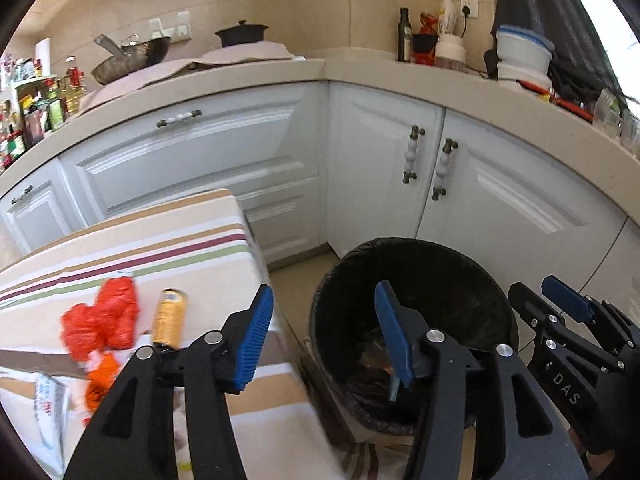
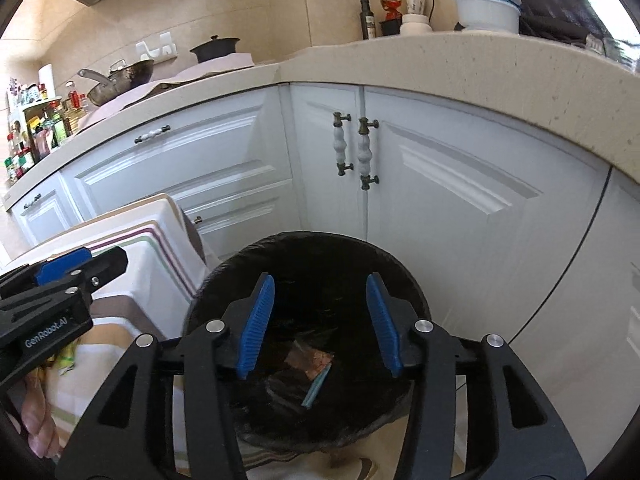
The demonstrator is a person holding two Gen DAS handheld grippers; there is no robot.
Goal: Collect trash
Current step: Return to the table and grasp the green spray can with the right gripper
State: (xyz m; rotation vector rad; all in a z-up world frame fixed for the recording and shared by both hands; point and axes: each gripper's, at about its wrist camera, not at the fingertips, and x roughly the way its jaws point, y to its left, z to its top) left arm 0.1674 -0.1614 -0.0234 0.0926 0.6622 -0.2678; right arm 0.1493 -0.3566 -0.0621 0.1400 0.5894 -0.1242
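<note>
A black-lined trash bin (image 1: pixel 460 280) (image 2: pixel 224 292) stands on the floor beside a table with a striped cloth (image 1: pixel 160 248). Wrappers lie at the bin's bottom (image 2: pixel 314 364). My right gripper (image 2: pixel 320 324) hovers over the bin, open, with nothing between its blue pads. My left gripper (image 1: pixel 324 340) is open and empty too, spanning the table's edge and the bin's rim. On the cloth lie a yellow can (image 1: pixel 170 316) on its side, crumpled orange-red plastic (image 1: pixel 104 318) and a white wrapper (image 1: pixel 48 404). In the left wrist view the right gripper (image 1: pixel 568 312) shows at the right.
White cabinet doors (image 2: pixel 440 200) and a beige counter (image 1: pixel 280 76) wrap around behind the bin. Pans, bottles and containers crowd the counter. A strip of tiled floor (image 1: pixel 292 284) lies between table and bin. A hand (image 2: pixel 38 424) shows at lower left in the right wrist view.
</note>
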